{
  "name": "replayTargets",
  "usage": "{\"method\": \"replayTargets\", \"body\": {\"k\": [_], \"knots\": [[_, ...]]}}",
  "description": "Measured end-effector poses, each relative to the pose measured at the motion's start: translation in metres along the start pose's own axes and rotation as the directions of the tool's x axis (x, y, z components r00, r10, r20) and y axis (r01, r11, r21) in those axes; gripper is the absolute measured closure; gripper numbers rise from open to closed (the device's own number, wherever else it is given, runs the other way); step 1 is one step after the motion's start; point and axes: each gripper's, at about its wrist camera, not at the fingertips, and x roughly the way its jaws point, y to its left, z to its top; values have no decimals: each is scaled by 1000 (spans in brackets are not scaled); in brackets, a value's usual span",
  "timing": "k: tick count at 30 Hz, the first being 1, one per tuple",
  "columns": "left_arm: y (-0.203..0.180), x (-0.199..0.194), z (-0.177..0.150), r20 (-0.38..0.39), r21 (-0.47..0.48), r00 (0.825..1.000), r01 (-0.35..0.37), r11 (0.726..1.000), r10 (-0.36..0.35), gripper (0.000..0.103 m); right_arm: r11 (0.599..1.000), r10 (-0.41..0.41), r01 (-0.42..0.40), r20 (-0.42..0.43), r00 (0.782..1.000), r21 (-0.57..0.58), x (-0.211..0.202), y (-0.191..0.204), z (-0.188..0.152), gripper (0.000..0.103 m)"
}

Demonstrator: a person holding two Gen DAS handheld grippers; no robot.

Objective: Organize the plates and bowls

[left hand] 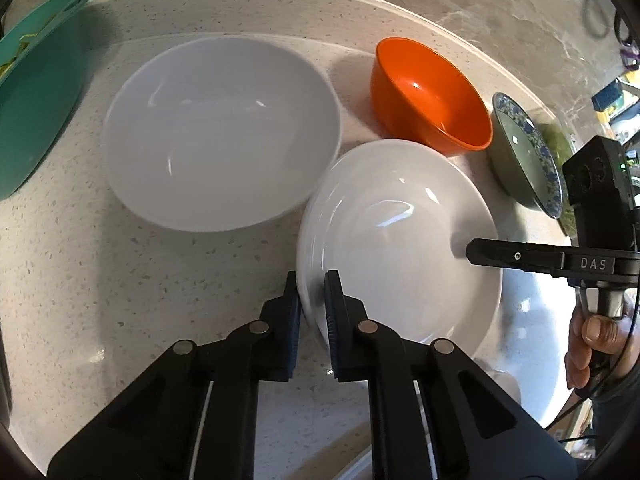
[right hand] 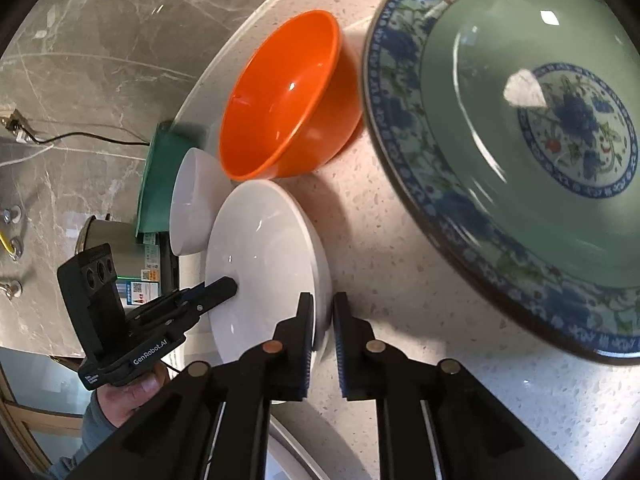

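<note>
Both hand-held grippers clamped – white plate rim.

Speckled round tabletop, white bowl, white plate, orange bowl, floral plate, green tray

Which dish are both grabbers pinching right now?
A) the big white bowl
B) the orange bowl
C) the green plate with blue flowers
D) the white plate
D: the left gripper and the right gripper each clamp an edge of the white plate, on opposite sides, while the orange bowl, the big white bowl and the green flowered plate sit untouched.
</note>
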Motion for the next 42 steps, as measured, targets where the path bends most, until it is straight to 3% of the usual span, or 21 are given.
{"method": "replayTargets", "body": {"k": [9, 28, 42], "knots": [[-6, -1, -3, 7, 7, 1000, -1, 1000, 1, 93, 999, -28, 28, 9, 1000, -23, -2, 2, -3, 91], [-35, -73, -9, 82, 67, 996, 26, 997, -32, 93, 998, -17, 23, 89, 996, -61, -59, 31, -17, 89], [-70, -168, -79, 171, 93, 983, 52, 994, -68, 93, 994, 36, -20, 147, 989, -110, -116, 76, -70, 89]]}}
